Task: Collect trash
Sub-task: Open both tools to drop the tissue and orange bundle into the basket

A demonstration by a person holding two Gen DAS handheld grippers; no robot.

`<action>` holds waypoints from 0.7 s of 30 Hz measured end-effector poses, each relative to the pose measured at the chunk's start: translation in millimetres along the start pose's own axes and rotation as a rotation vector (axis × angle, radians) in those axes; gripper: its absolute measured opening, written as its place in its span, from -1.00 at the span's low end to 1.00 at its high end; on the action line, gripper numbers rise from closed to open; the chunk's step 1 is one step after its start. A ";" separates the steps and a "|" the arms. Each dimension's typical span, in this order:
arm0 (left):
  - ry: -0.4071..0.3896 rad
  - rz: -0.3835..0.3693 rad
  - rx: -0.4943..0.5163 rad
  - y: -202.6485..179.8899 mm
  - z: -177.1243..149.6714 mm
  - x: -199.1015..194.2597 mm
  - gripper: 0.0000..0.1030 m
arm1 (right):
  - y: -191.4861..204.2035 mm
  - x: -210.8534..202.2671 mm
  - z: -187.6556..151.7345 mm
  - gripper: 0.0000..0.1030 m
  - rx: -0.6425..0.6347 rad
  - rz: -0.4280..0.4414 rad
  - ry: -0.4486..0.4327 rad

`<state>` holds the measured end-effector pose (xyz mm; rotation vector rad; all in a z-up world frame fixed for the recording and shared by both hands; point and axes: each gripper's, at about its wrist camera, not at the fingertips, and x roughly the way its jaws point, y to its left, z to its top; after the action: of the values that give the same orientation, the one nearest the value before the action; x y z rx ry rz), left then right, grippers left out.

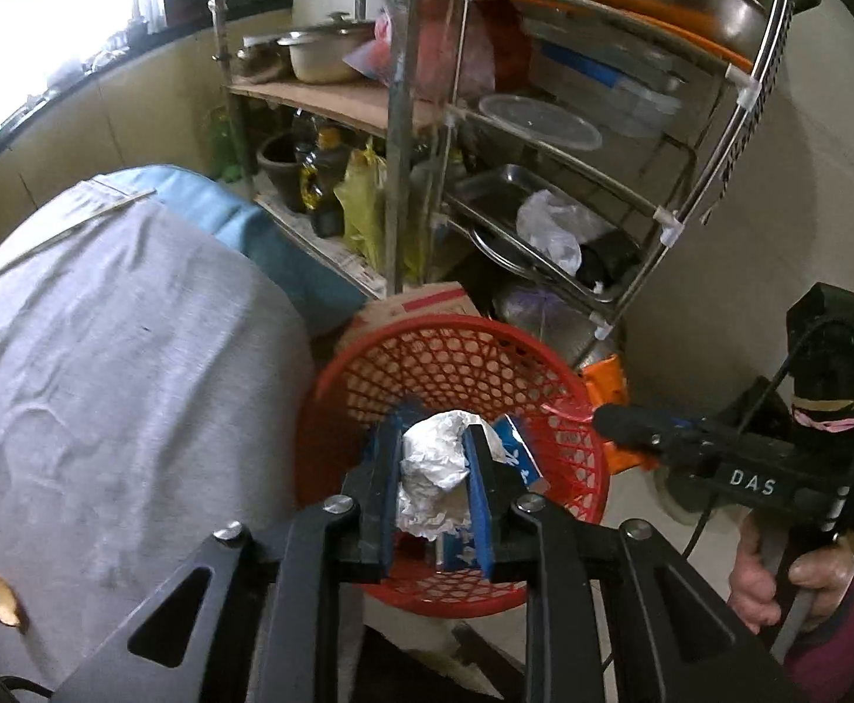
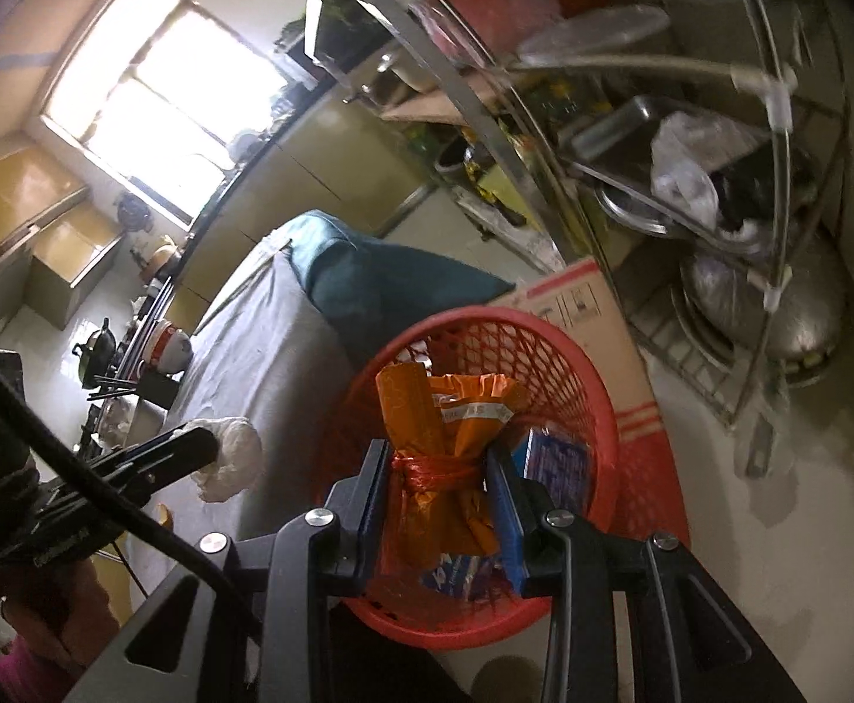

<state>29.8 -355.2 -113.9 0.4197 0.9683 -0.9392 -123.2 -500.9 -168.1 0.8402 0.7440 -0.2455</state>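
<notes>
The left gripper pinches a crumpled wad of white paper between its two blue pads, which stand only a narrow gap apart and press on either side of the wad. It hangs over the mouth of a red mesh basket. The right gripper clamps an orange wrapper, tied at its waist with a red band; its pads squeeze that waist from both sides. This bundle too is above the basket.

Count: two grippers, each with two fingers; two pieces of trash held, one per gripper; one basket; one blue carton lying inside the basket; one cardboard box just behind the basket; one metal rack with several shelves of pans and tubs; one table under a grey cloth beside the basket.

The left wrist view shows the right gripper from the side at the far right, with the hand gripping its handle and a dark red sleeve; only here a yellow scrap lies on the cloth near the lower left. The right wrist view shows the left gripper at lower left with the white wad at its tip, and only this view shows the bright window, the counter with pots and a kettle, and the carton's printed blue face inside the basket.
</notes>
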 end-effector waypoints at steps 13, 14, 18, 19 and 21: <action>-0.062 0.115 -0.051 50.2 -21.5 -35.5 0.19 | 13.2 -3.0 1.3 0.25 0.062 0.110 -0.074; -0.070 0.138 -0.056 57.2 -26.1 -41.4 0.19 | 18.4 -5.0 1.6 0.25 0.048 0.111 -0.084; -0.080 0.259 -0.085 90.3 -54.5 -65.2 0.20 | 44.1 -8.1 -0.7 0.25 -0.029 0.090 -0.100; -0.079 0.286 -0.099 100.1 -63.8 -71.4 0.20 | 52.3 -7.0 -2.3 0.25 -0.043 0.094 -0.096; -0.075 0.329 -0.140 119.6 -82.3 -84.5 0.20 | 69.7 -3.7 -5.9 0.25 -0.072 0.104 -0.089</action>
<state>67.2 -192.3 -97.1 0.4076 0.8590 -0.5823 -95.8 -451.0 -127.4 0.7916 0.6204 -0.1610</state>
